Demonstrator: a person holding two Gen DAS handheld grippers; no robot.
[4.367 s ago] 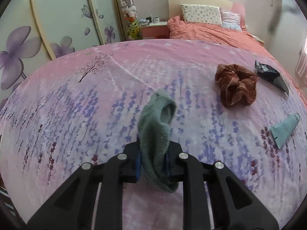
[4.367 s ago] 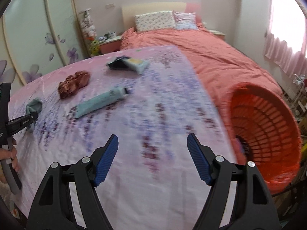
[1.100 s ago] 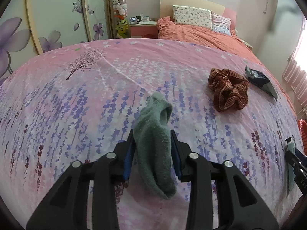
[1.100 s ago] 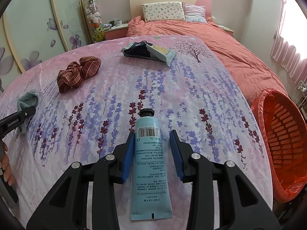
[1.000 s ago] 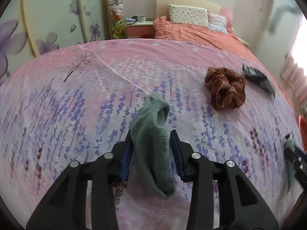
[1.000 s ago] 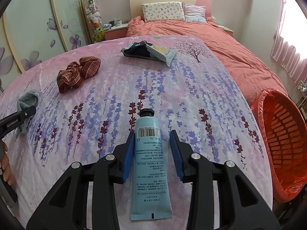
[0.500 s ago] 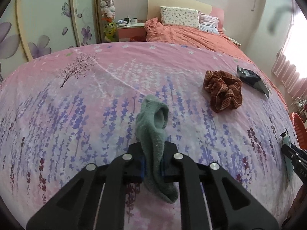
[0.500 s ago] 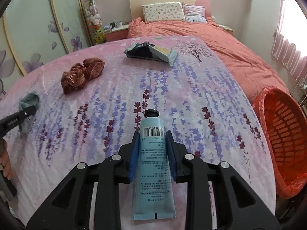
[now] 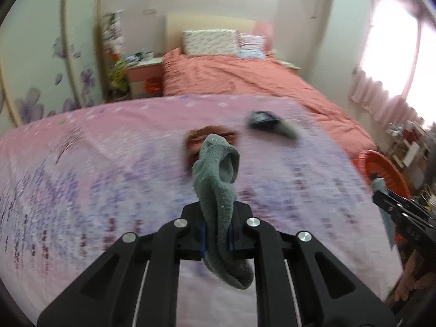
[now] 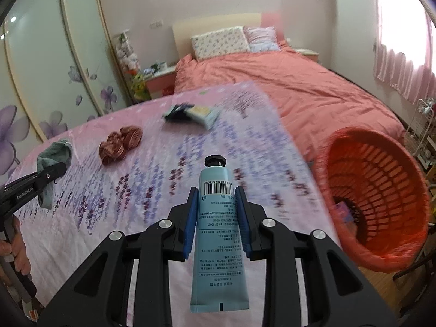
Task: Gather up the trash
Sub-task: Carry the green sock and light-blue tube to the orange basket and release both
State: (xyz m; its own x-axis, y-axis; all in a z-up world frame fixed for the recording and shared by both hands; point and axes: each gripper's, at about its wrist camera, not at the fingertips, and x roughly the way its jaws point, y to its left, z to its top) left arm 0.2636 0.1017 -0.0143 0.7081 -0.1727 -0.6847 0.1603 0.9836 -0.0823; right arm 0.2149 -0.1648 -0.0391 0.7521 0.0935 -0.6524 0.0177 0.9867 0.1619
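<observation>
My left gripper is shut on a grey-green sock and holds it above the pink floral bedspread. The sock also shows at the left of the right wrist view. My right gripper is shut on a light blue tube with a black cap, lifted above the bedspread. An orange mesh basket stands off the bed's right edge, with something small inside. A red-brown scrunchie and a dark and teal wrapper lie on the bedspread.
A second bed with a salmon cover and pillows stands behind. Wardrobe doors with purple flowers line the left wall. A nightstand is at the back. A metal rack stands at the far right by the curtains.
Both grippers have lifted their loads off the bedspread and swung right toward the orange basket, which now shows larger. Both views are blurred by the motion.
</observation>
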